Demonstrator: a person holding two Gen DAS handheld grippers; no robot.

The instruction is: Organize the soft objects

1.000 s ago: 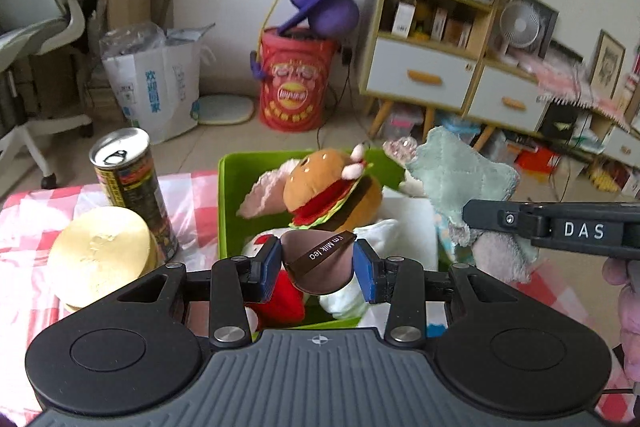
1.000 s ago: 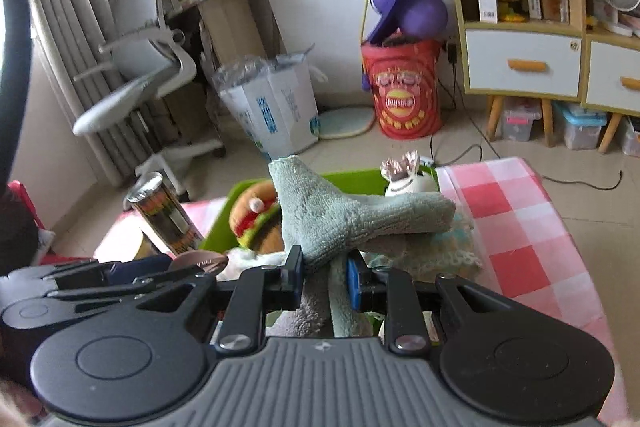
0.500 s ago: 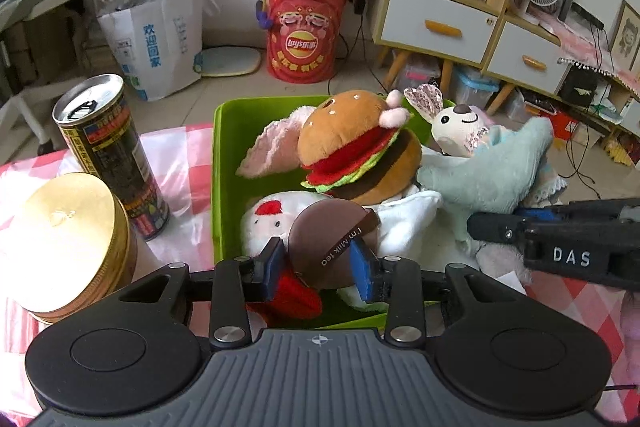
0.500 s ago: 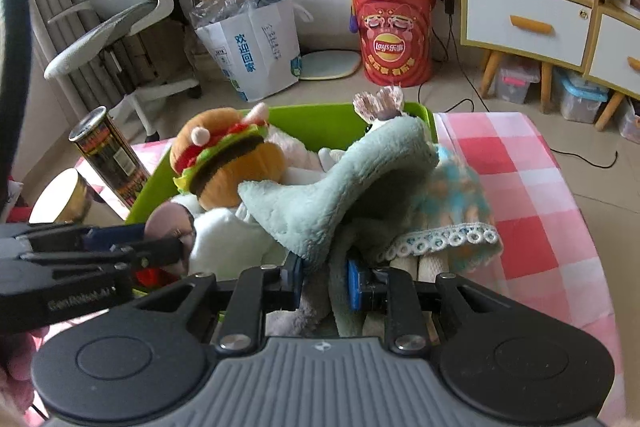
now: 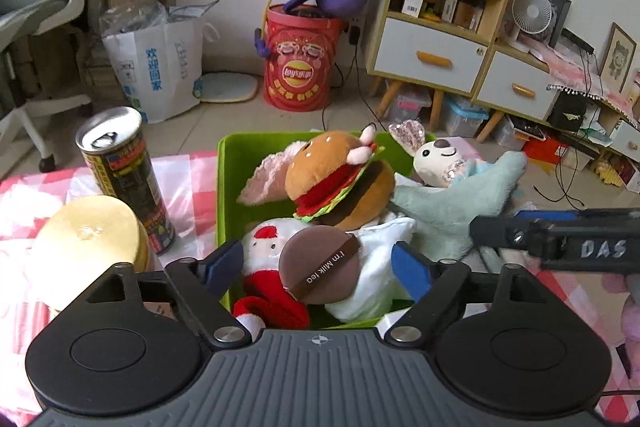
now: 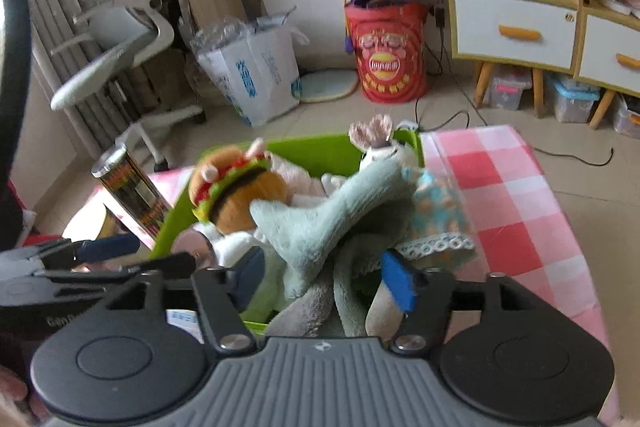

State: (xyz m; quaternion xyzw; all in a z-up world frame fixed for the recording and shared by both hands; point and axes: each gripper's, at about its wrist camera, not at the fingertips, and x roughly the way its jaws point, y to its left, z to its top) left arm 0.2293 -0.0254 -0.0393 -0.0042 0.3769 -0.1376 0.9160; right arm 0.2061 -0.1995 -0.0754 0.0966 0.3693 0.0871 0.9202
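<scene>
A green bin (image 5: 230,163) on the checked tablecloth holds a burger plush (image 5: 340,179), a Santa plush (image 5: 268,247), a white bunny plush (image 5: 436,157) and a brown round puff (image 5: 320,267). My left gripper (image 5: 318,265) is open around the puff, which lies on the pile. My right gripper (image 6: 324,277) is open around a pale green plush (image 6: 320,227) that rests over the bin's right side. The burger plush (image 6: 236,187) and the bin (image 6: 320,151) also show in the right wrist view.
A tall drink can (image 5: 124,179) and a round yellow tin (image 5: 92,235) stand left of the bin. The pink checked cloth (image 6: 500,187) runs right of the bin. Beyond the table are a red barrel (image 5: 302,67), a white bag (image 5: 160,67), a shelf unit (image 5: 440,27) and a chair.
Both grippers have opened. The puff has dropped from my left gripper onto the pile. The pale green plush has come down onto the bin and is let go.
</scene>
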